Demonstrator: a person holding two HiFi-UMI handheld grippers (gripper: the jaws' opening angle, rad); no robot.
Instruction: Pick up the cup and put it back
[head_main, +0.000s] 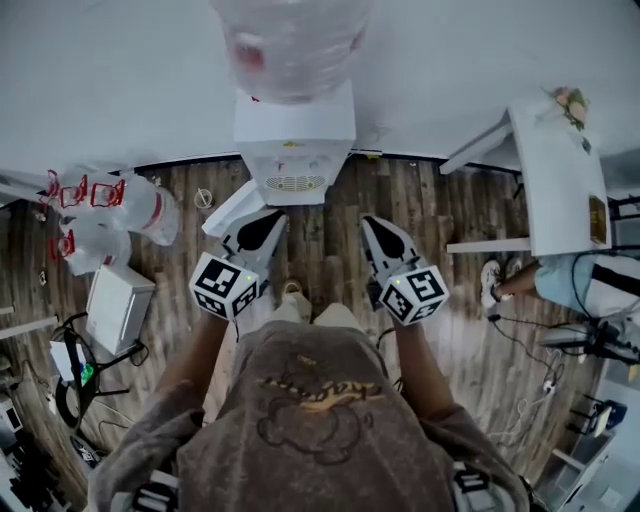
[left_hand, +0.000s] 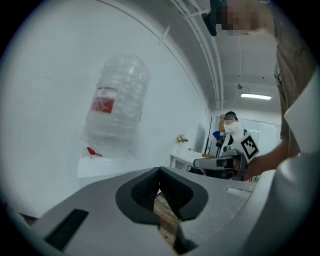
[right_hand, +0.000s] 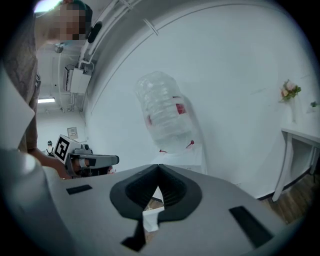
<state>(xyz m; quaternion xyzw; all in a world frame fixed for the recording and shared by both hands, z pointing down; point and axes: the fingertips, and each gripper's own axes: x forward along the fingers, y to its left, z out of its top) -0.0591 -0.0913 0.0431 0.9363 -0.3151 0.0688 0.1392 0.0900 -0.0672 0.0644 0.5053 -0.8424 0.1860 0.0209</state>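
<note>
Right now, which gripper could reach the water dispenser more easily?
Left, by a little, I'd guess. Both grippers are shut and empty, side by side before the water dispenser. The left gripper lines up with the dispenser's front; the right gripper points just past its right edge.
</note>
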